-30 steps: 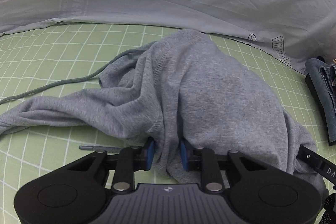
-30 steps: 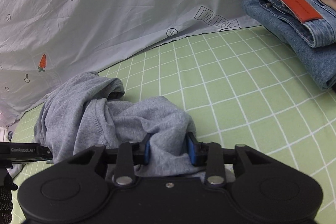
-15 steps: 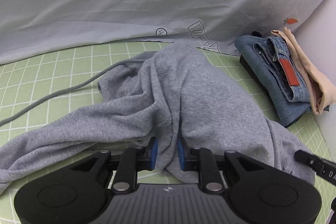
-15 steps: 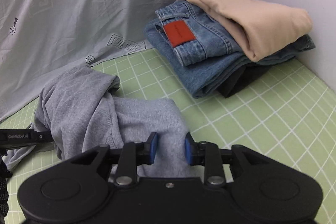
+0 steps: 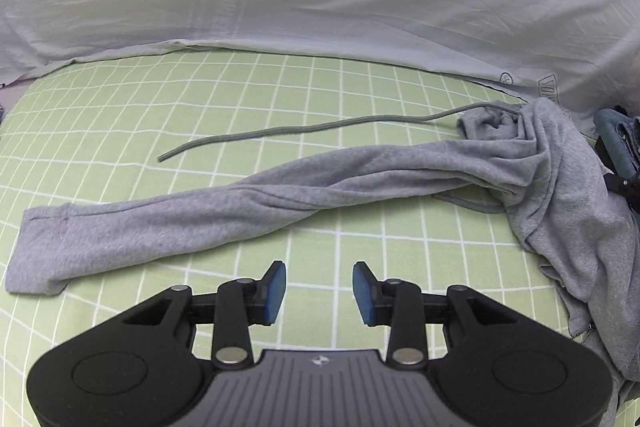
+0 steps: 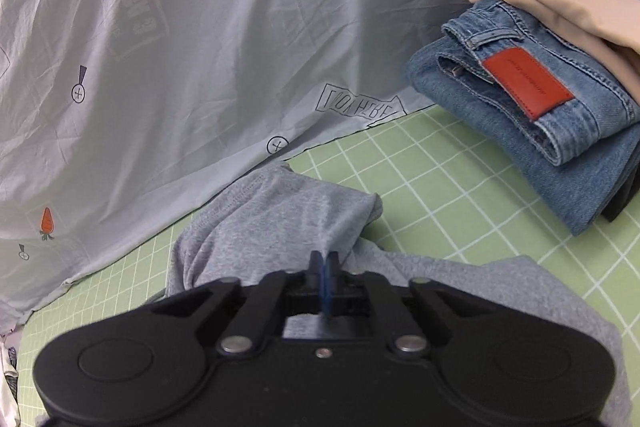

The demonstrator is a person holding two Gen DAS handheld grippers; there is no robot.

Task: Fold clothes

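My left hand-held gripper [image 5: 319, 287] has let go — jaws opening, empty — while my right hand-held gripper [image 6: 325, 285] has clamped the grey sweatpants [image 5: 256, 203], ready to straighten.

The left gripper [image 5: 319, 287] points steeply down, its jaws opening — the blue pads [image 5: 276, 286] stand apart with nothing between them. The right gripper [image 6: 325, 267] tilts down less sharply, its blue pads pressed flat together — a fold of the grey sweatshirt [image 6: 288, 215] seems pinched at their tips, the cloth bunching there.
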